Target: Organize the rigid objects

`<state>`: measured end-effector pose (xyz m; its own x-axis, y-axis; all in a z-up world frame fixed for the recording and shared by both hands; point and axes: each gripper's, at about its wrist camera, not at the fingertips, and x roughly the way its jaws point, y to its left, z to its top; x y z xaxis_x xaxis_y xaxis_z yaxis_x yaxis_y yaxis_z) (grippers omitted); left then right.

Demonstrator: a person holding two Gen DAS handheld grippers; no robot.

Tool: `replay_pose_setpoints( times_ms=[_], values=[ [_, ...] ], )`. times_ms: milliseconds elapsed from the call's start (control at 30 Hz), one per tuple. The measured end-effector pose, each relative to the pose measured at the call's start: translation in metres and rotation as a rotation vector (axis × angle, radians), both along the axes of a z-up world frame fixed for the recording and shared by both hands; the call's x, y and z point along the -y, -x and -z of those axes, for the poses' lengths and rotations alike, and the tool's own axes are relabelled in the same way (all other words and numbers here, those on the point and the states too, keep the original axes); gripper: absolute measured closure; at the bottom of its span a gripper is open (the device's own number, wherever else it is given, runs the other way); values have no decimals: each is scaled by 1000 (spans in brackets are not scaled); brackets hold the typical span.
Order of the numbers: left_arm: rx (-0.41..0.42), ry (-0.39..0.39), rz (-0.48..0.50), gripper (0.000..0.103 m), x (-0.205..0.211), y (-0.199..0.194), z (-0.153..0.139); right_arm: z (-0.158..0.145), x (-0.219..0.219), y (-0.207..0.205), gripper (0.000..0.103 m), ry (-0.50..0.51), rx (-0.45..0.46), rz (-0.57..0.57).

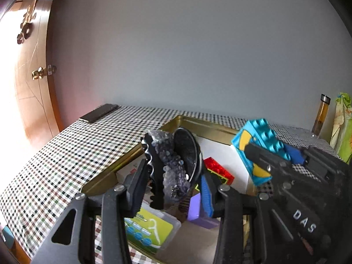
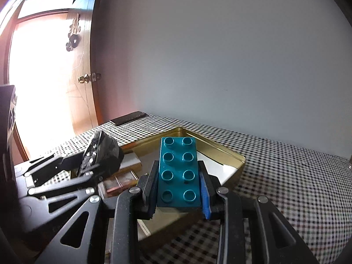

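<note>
Above a gold tin [image 1: 123,160] on the checked surface [image 1: 66,154], a teal building brick [image 2: 179,173] is clamped studs-up in the right gripper [image 2: 179,189], and a dark crystal-lined rock [image 1: 169,167] is pinched in the left gripper [image 1: 173,187]; both seem held over the tin for placing. Inside the tin, a red brick [image 1: 217,169], a purple block [image 1: 195,209] and a green-labelled clear box [image 1: 151,228] are seen.
</note>
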<state>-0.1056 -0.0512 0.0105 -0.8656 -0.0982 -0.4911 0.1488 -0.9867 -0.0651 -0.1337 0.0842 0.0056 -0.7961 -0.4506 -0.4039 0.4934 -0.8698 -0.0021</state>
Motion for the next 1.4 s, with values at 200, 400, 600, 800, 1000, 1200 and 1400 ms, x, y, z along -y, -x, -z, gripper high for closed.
replay_pose_setpoints(
  times_ms=[200,400,600,800,1000,1200,1400],
  values=[
    [64,8,5,61,7,11,8,-5,20,18,69,-26,33,-25],
    [79,13,-6,50,10,11,14,6,22,31,46,7,106,-72],
    [69,28,-28,11,9,7,10,4,16,26,30,29,90,-64],
    [68,68,-50,2,7,5,6,1,6,18,25,48,77,-35],
    [74,99,-74,1,5,5,5,-2,0,11,21,52,57,-17],
    [50,146,-91,1,4,1,4,-1,-5,8,20,55,52,-12],
    [36,144,-89,1,4,-2,0,-1,-10,5,20,71,48,-13]
  ],
)
